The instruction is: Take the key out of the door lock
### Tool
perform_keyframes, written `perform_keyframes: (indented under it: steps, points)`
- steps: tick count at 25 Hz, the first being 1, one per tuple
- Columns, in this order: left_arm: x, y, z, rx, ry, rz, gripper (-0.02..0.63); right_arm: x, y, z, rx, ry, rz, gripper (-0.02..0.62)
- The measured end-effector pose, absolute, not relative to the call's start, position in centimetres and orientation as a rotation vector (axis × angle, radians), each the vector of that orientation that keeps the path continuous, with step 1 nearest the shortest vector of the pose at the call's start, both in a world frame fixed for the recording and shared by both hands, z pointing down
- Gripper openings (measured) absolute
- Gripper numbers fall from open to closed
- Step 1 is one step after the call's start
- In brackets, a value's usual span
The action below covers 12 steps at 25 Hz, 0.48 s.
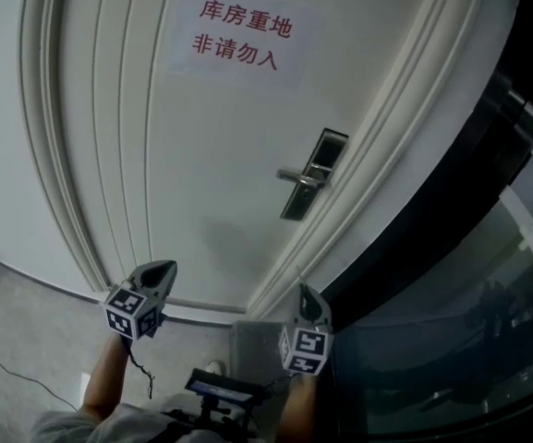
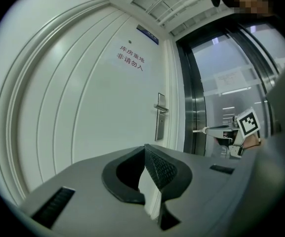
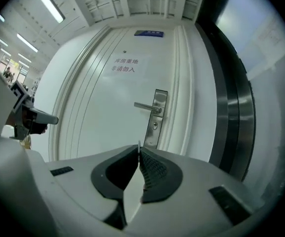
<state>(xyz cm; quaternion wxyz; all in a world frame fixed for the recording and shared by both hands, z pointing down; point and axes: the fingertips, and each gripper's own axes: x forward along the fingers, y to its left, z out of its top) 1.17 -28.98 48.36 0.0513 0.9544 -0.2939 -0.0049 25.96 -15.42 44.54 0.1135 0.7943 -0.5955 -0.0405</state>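
Plainly, open air lies between both claws and the white door (image 1: 201, 155). Its ribbed frame mouldings (image 1: 63, 155) run up beyond the left claw (image 1: 166, 267), and a dark-framed glass wall (image 1: 451, 247) stands to the right of the right claw (image 1: 304, 291).

Ahead of both claws and above them, a sign (image 1: 241, 33) on the door reads 库房重地 / 非请勿入 in red. A blue plate (image 3: 149, 33) over the door is too small to read.

The right claw's jaws are pressed together on a thin pale sliver at their tips, which looks to be the key (image 3: 139, 143). It is well clear of the lock plate (image 1: 314, 173), which lies ahead and slightly right of that claw. The keyhole (image 3: 154, 126) sits below the lever handle (image 1: 298, 177).

The left claw's jaws meet with nothing between them. It hangs to the right claw's left, apart from it. Below both claws is grey floor (image 1: 26, 330) with a thin cable (image 1: 17, 377).
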Motion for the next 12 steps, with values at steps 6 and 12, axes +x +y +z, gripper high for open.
perform_keyframes:
  steps: [6,12]
  points:
    - [0.3,-27.2,48.1,2.913,-0.908,-0.026,0.008,25.5,-12.5,45.0,2.43,-1.822,-0.034,0.021]
    - [0.3,-25.2,48.2,2.937,-0.901,0.002,0.008,24.2,-9.4,45.5,2.473,-1.863,0.002,0.02]
